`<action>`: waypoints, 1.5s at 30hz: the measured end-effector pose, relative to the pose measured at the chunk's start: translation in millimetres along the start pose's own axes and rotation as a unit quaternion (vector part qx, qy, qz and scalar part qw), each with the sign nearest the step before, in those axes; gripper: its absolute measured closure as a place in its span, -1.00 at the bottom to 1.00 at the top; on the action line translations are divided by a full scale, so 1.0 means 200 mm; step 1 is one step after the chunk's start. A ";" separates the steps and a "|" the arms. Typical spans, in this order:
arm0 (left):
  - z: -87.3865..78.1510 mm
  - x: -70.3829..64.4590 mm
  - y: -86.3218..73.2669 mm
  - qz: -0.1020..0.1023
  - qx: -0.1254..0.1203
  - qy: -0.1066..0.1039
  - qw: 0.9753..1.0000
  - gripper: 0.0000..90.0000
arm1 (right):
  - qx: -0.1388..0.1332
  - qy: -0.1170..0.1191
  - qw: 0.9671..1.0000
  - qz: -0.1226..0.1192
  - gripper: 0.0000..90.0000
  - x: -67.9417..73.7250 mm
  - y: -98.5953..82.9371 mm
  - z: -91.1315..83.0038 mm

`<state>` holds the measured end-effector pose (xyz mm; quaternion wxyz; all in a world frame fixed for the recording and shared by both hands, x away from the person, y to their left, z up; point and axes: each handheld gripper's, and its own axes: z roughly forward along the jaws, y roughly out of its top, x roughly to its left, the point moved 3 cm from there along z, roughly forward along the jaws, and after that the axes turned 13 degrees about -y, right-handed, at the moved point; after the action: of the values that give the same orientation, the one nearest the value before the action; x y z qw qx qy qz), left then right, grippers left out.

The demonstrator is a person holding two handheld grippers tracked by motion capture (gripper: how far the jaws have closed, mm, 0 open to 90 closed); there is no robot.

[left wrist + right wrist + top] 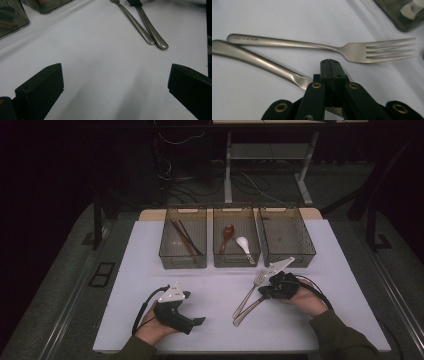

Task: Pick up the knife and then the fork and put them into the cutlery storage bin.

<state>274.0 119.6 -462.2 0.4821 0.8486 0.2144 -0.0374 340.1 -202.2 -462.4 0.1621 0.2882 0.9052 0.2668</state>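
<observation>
Forks: two lie side by side on the white table [150,320], in front of the middle bin [236,260]. The free fork [250,292] has its long axis running diagonally, tines [390,50] toward the bins and handle end toward your side of the table. The second utensil [247,312] lies along nearly the same line, its handle end just beside the first one's, so the pair forms a narrow V that opens toward the bins.

Your right gripper [265,291] has its jaws pressed together on the head end of that second utensil. In the right gripper view the black jaws cover its head, so you can see only the handle [254,61] and neck; it is probably a fork, but the working end is hidden.

Your left gripper [199,320] rests on the table at the near left, well apart from the cutlery, its jaws spread wide with bare table between them. In the left gripper view both handle ends [155,40] appear at the top, with the heads cut off by the frame edge.

Small stamped lettering [245,39] marks the free fork's handle near its end; it is too fine to read. The left bin [183,255] holds dark chopsticks [187,239], the middle bin a brown spoon [226,235] and a white spoon [244,245]; the right bin [287,251] stands beside them.
</observation>
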 end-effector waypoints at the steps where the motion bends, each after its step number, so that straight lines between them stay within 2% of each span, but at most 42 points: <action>1: 0.00 0.00 0.00 0.000 0.001 0.000 1.000 -1.00 | 0.002 0.001 1.000 0.000 0.99 0.00 -0.01 0.00; 10: 0.00 0.00 0.00 0.000 -0.001 0.002 1.000 -1.00 | 0.019 0.002 1.000 -0.017 0.99 0.00 -0.05 -0.05; 13: -0.01 0.00 0.00 0.001 -0.005 0.003 1.000 -1.00 | 0.024 0.008 1.000 -0.012 0.99 0.01 -0.06 -0.06; 22: -0.01 0.01 0.00 0.004 -0.007 0.002 1.000 -1.00 | 0.036 0.013 0.999 -0.027 0.99 0.04 -0.14 -0.13; 30: -0.01 0.01 0.00 0.003 -0.009 0.001 1.000 -1.00 | 0.040 0.023 0.999 -0.027 0.99 0.06 -0.22 -0.19; 38: -0.01 0.01 0.00 0.004 -0.010 -0.001 1.000 -1.00 | 0.043 0.031 0.998 -0.040 0.99 0.11 -0.28 -0.25; 45: -0.01 0.01 0.00 0.005 -0.009 -0.003 1.000 -1.00 | 0.044 0.035 0.997 -0.045 0.99 0.13 -0.31 -0.27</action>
<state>275.0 121.9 -460.7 0.4909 0.8450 0.2088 -0.0358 270.0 -249.9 -458.2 0.1296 0.2445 0.9333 0.2288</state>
